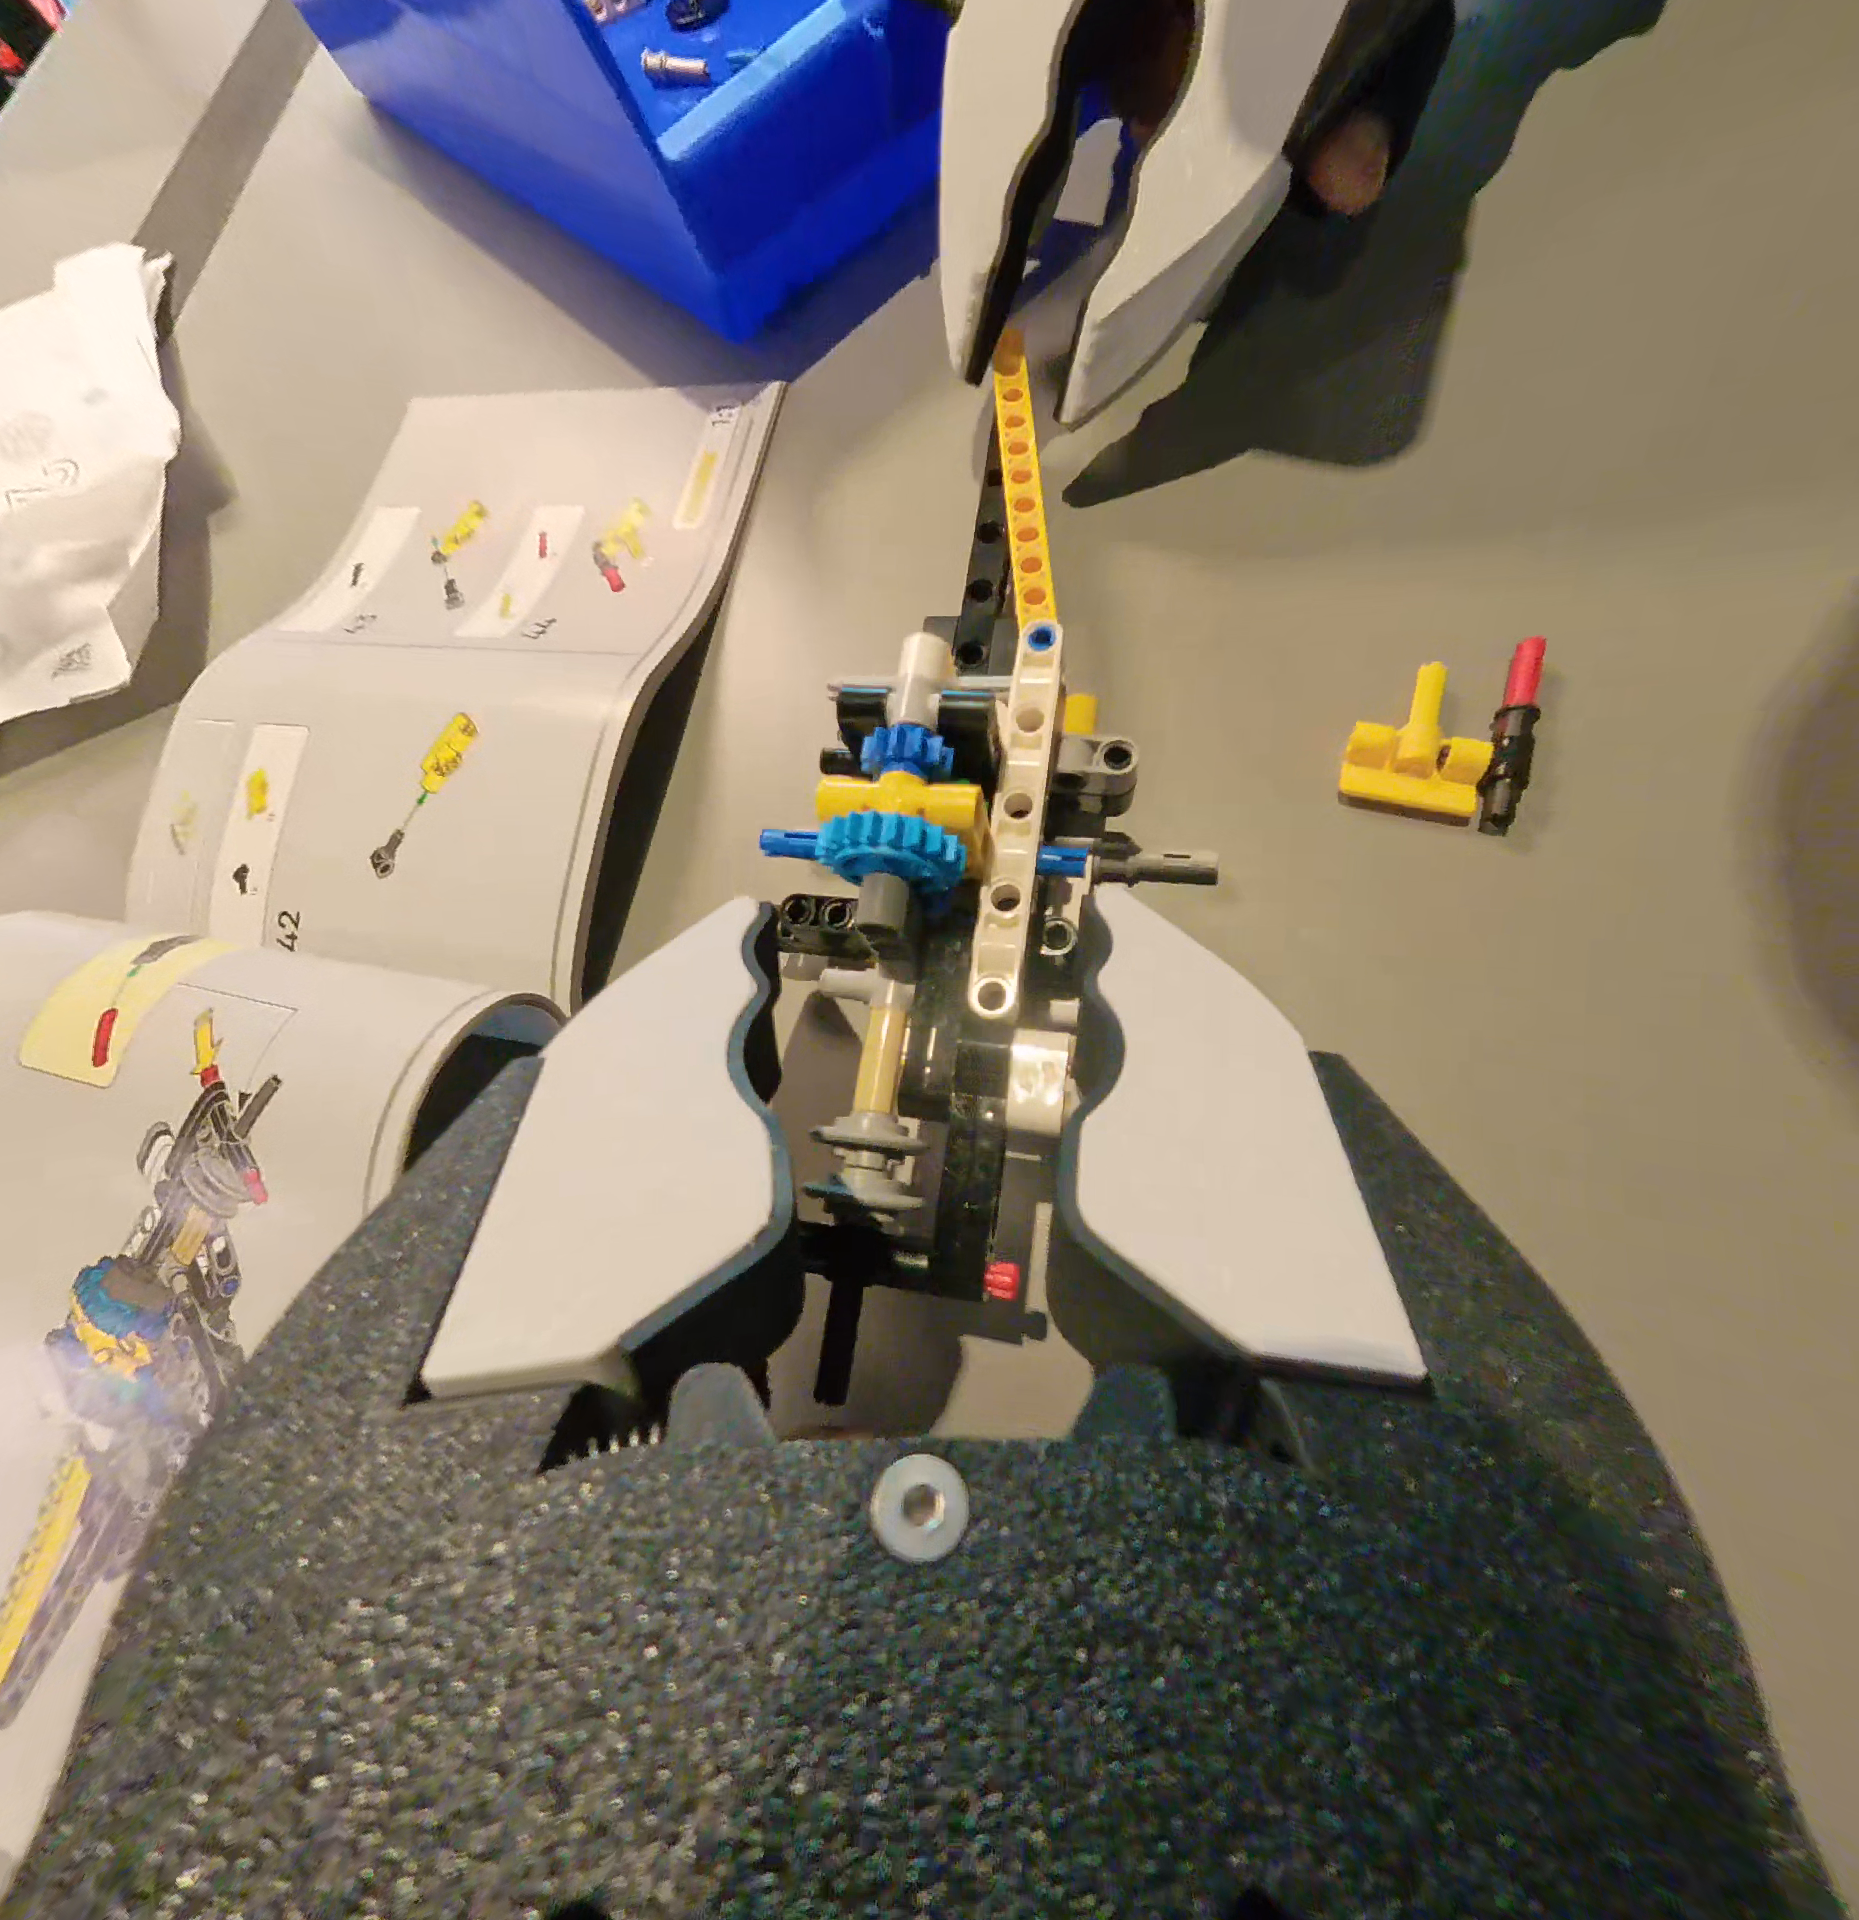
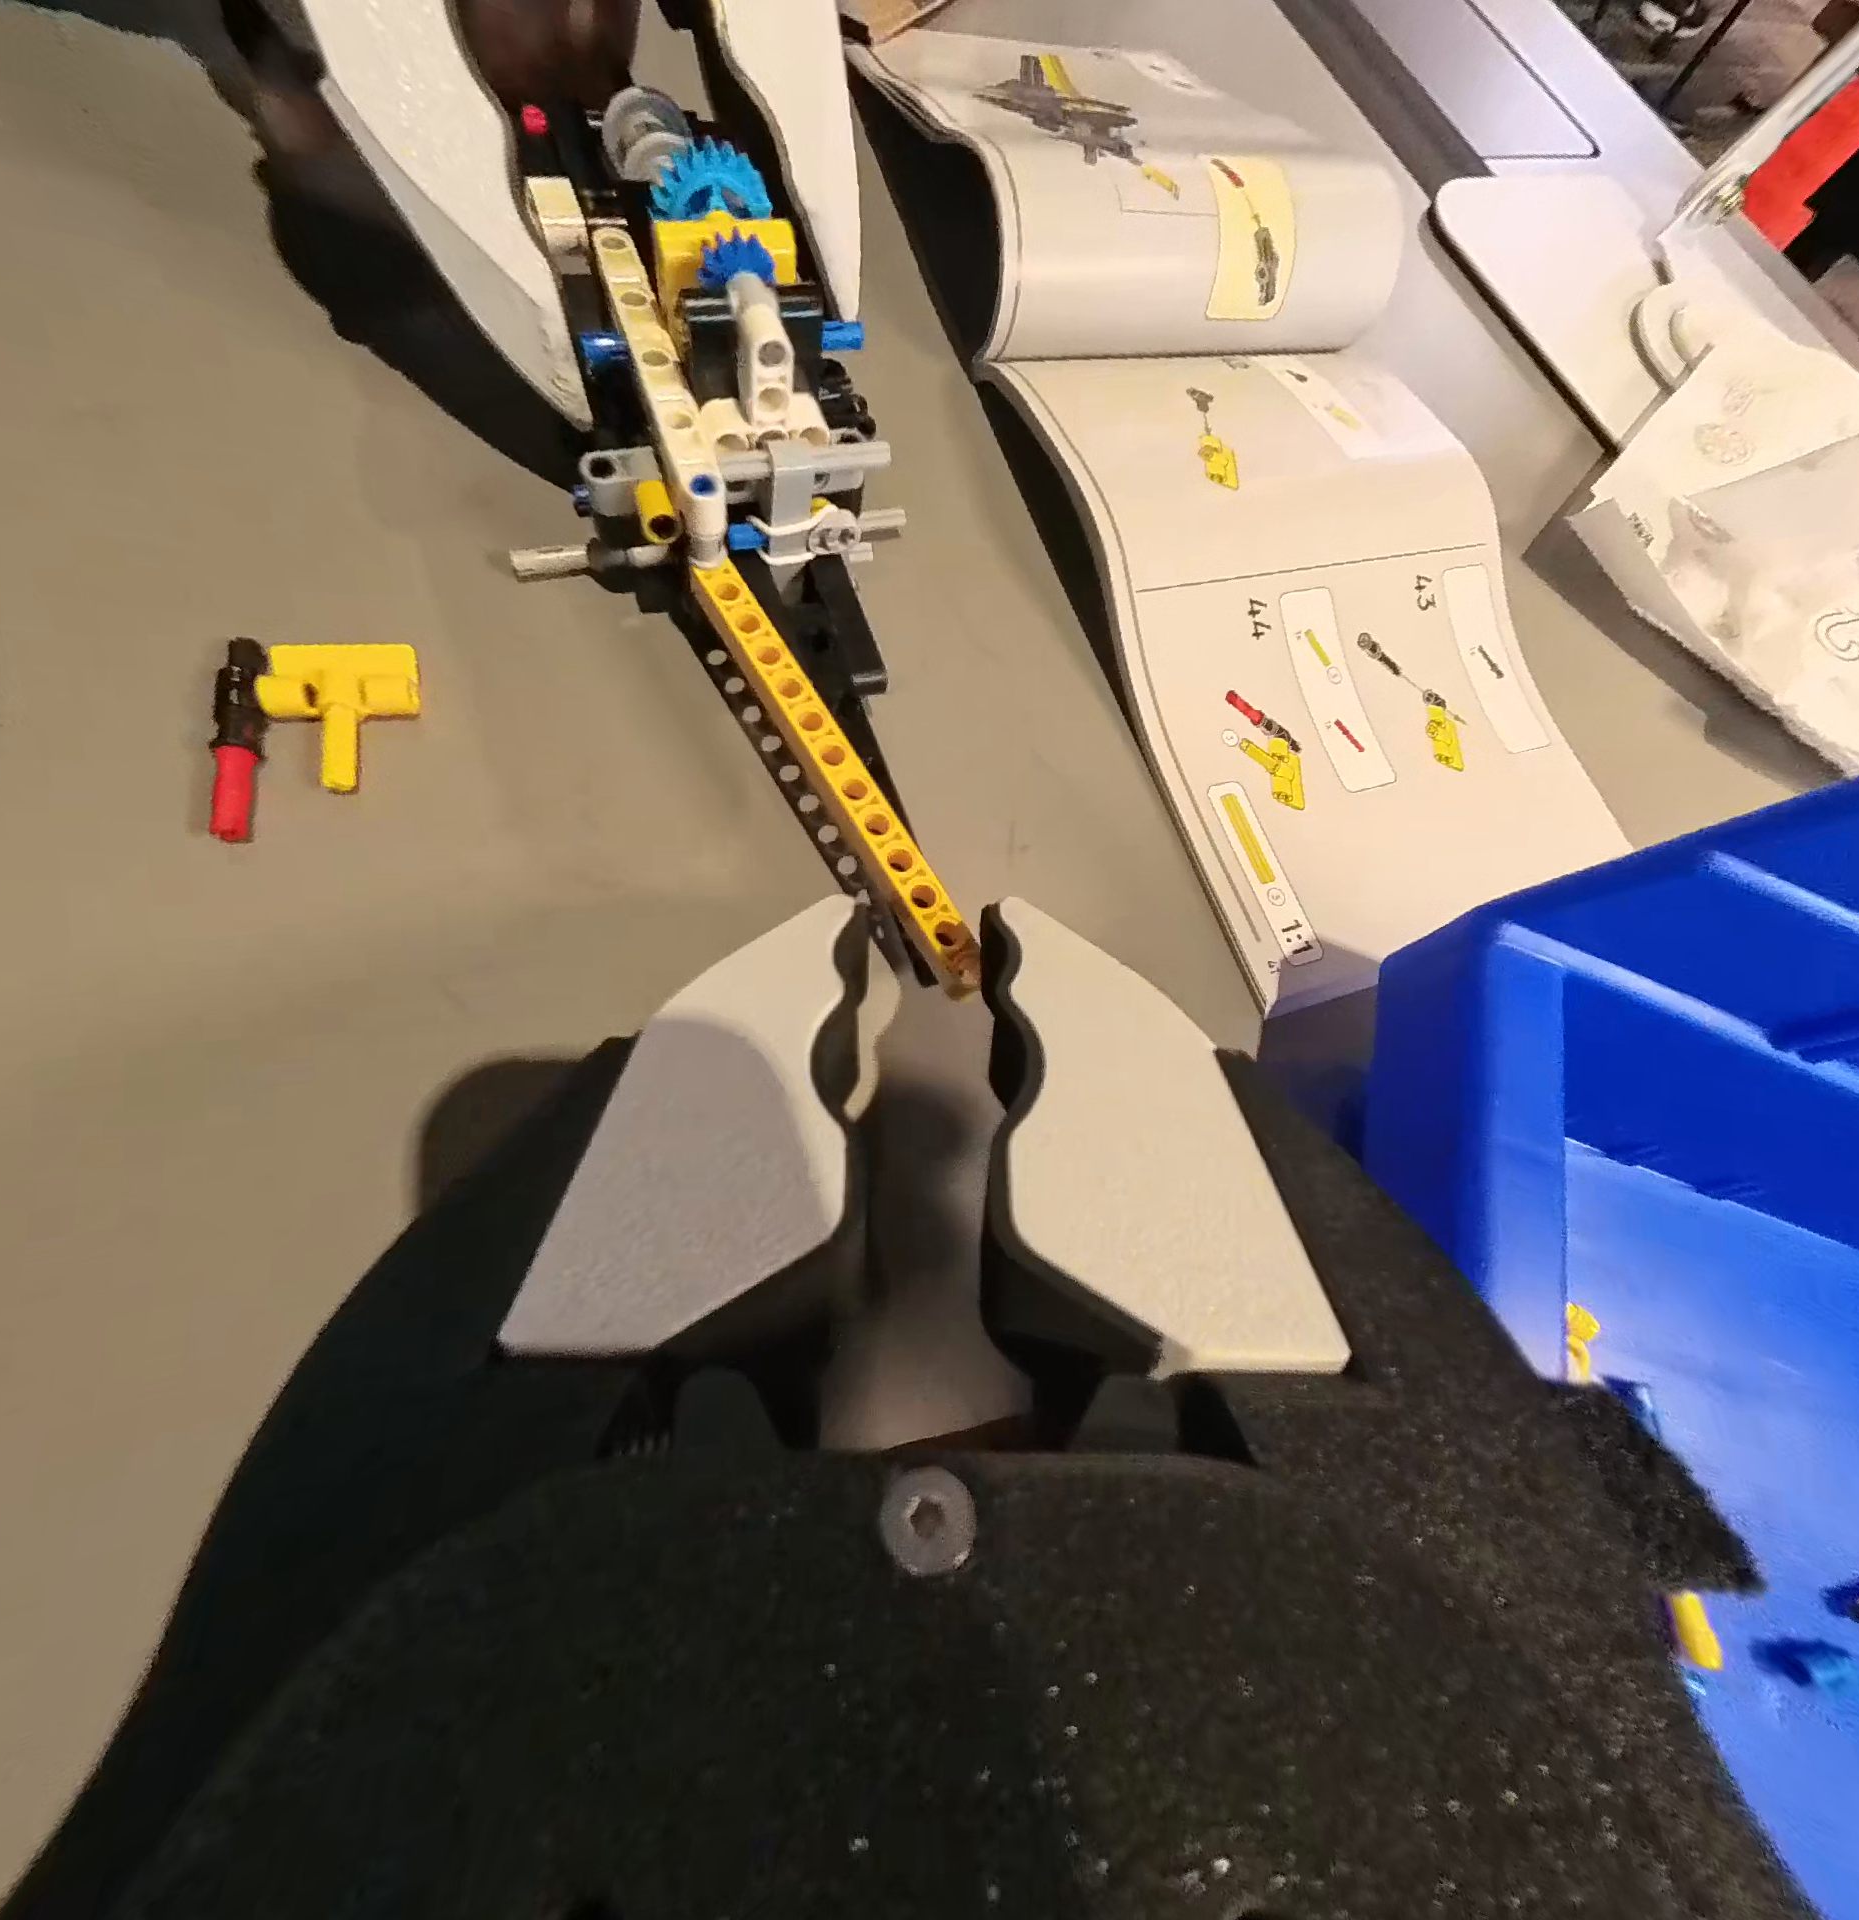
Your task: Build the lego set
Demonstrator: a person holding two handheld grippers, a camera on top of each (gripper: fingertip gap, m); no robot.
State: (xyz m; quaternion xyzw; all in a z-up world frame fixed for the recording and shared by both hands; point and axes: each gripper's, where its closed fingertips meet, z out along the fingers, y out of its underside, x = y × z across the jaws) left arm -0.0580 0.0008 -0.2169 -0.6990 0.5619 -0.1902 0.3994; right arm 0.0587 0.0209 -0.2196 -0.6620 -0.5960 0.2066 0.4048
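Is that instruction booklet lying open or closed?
Open. The instruction booklet lies spread on the table, its pages curling upward, with building steps showing.

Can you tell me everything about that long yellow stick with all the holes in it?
The long yellow beam is a thin, shiny plastic bar with a row of round holes along it. One end joins the lego model by a white holed beam, beside a black holed beam. It points out over the grey table. Its free end sits between the fingers of the right claw, which look slightly apart. The left claw grips the model's other end.
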